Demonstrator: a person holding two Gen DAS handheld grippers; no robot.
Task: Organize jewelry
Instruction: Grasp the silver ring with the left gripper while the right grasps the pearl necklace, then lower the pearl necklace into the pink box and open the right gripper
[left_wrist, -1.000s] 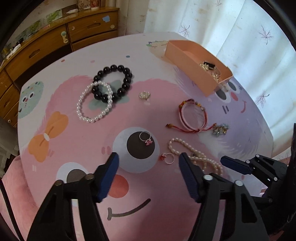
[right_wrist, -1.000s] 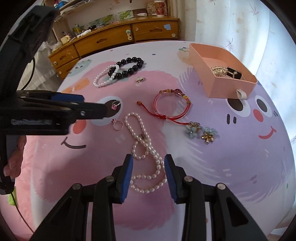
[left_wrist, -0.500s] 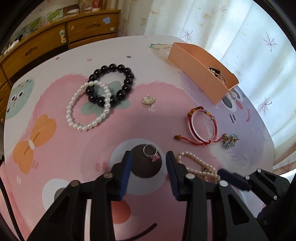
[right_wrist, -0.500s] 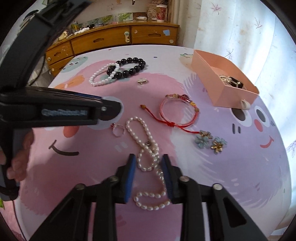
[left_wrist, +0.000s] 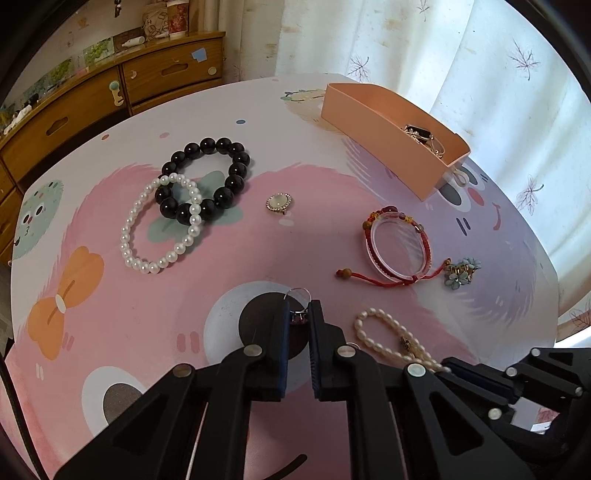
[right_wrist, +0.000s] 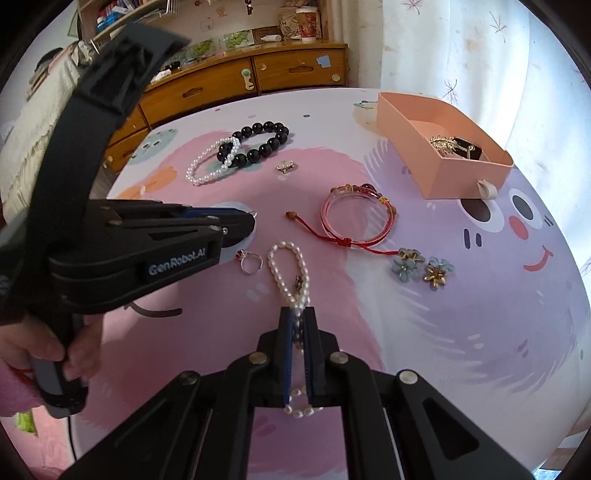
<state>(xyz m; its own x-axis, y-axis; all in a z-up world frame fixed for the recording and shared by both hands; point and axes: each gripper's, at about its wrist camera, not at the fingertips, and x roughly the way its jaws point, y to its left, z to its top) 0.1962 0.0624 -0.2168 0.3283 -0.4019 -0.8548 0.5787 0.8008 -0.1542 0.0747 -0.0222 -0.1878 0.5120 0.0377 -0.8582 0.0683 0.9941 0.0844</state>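
Observation:
My left gripper (left_wrist: 297, 309) is shut on a silver ring with a pink stone (left_wrist: 298, 314) on the table's cartoon eye; it also shows from the side in the right wrist view (right_wrist: 251, 221). My right gripper (right_wrist: 297, 317) is shut on the pearl necklace (right_wrist: 290, 266), which trails forward on the table and shows in the left wrist view (left_wrist: 384, 338). A peach box (left_wrist: 384, 136) with some jewelry stands at the far right, also in the right wrist view (right_wrist: 436, 162).
On the table lie a black bead bracelet (left_wrist: 218, 173), a white pearl bracelet (left_wrist: 159, 229), an oval brooch (left_wrist: 279, 202), a red cord bracelet (left_wrist: 397, 247), flower earrings (right_wrist: 421, 267) and a second ring (right_wrist: 251, 261). Wooden drawers (left_wrist: 110, 99) stand behind, curtains to the right.
Both grippers have closed: the left on the pink-stone ring, the right on the pearl necklace. Both moved forward and down toward the table.

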